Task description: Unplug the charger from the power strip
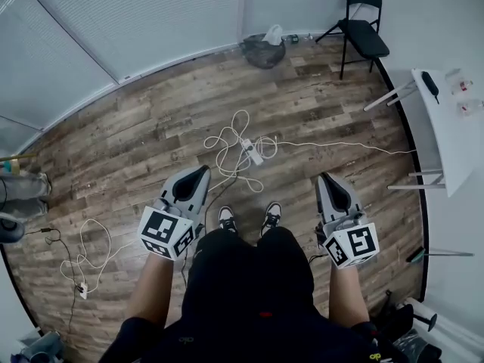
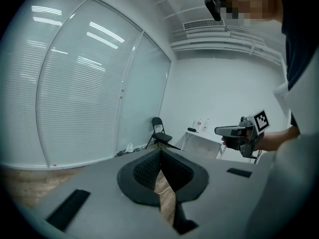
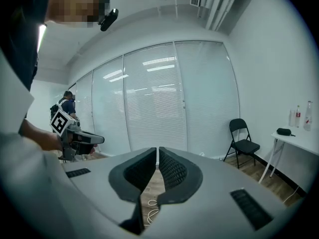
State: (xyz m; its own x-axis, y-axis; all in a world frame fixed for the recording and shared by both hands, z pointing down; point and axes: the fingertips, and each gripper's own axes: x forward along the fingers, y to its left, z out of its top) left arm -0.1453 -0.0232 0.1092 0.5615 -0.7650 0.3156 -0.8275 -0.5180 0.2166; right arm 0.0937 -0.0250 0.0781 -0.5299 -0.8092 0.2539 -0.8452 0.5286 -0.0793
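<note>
- you hold the left gripper (image 1: 198, 171) out in front of your body, angled slightly down; in its own view its fingers (image 2: 144, 171) meet at the tips with nothing between them
- the right gripper (image 1: 327, 177) is held level with it on your other side; its fingers (image 3: 172, 171) are also closed together and empty
- each gripper shows in the other's view, held out to the side, well apart
- the power strip (image 1: 252, 152) lies on the wooden floor (image 1: 136, 142) ahead of your shoes (image 1: 227, 218), between the lines of the two grippers and well apart from both
- white cables (image 1: 227, 136) loop around the strip, and one thin lead runs off towards the white tabletop (image 1: 446, 127) on your right
- the charger is too small to pick out among the plugs and loops
- a black folding chair (image 1: 361, 23) stands by the far wall, with a dark bin bag (image 1: 263, 51) near it
</note>
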